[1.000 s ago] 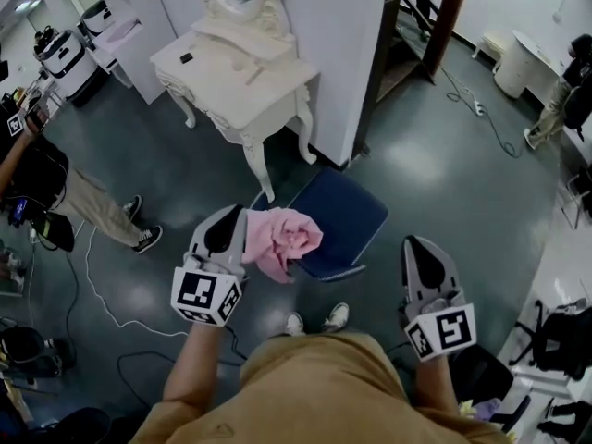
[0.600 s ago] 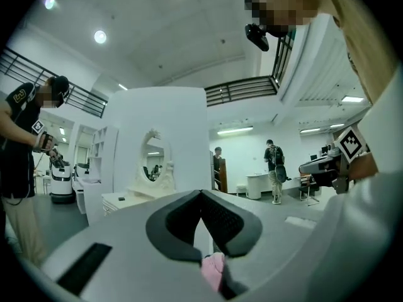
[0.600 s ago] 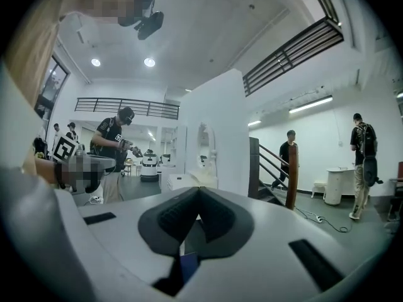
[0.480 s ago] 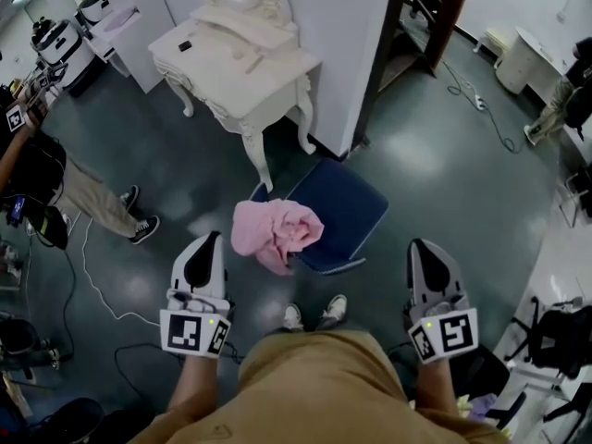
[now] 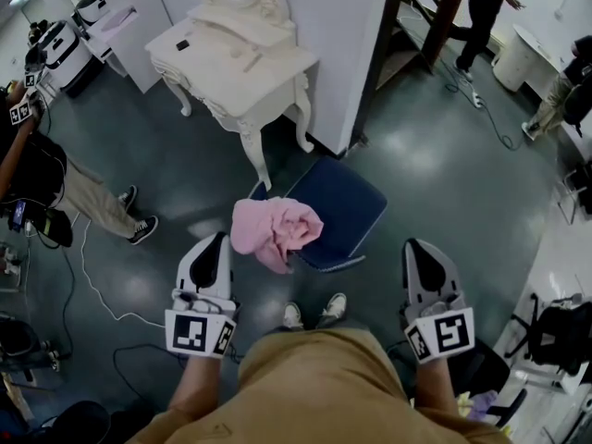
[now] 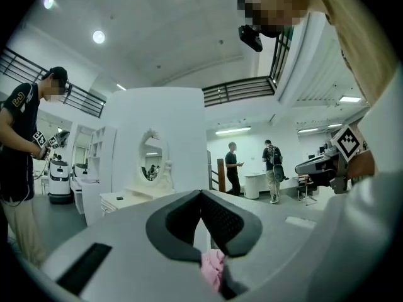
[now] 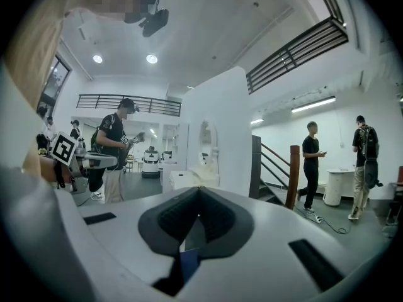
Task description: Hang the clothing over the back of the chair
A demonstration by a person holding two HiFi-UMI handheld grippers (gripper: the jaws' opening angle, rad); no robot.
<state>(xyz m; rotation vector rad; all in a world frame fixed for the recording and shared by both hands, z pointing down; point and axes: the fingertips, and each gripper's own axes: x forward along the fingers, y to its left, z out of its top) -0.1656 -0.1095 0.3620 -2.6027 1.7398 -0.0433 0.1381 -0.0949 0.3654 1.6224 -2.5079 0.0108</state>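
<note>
The left gripper [image 5: 218, 239] and the right gripper [image 5: 414, 246] both have their jaws pressed together with nothing between them. The left one is just near of the pink clothing [image 5: 275, 231], and the right one is well apart to the right. The clothing lies bunched over the near left edge of the blue chair [image 5: 350, 211], and a white dressing table [image 5: 236, 63] stands farther off.

Glossy dark floor [image 5: 435, 174], ornate white dressing table [image 5: 231, 58], white partition wall [image 5: 333, 44], wooden staircase [image 5: 449, 12].
</note>
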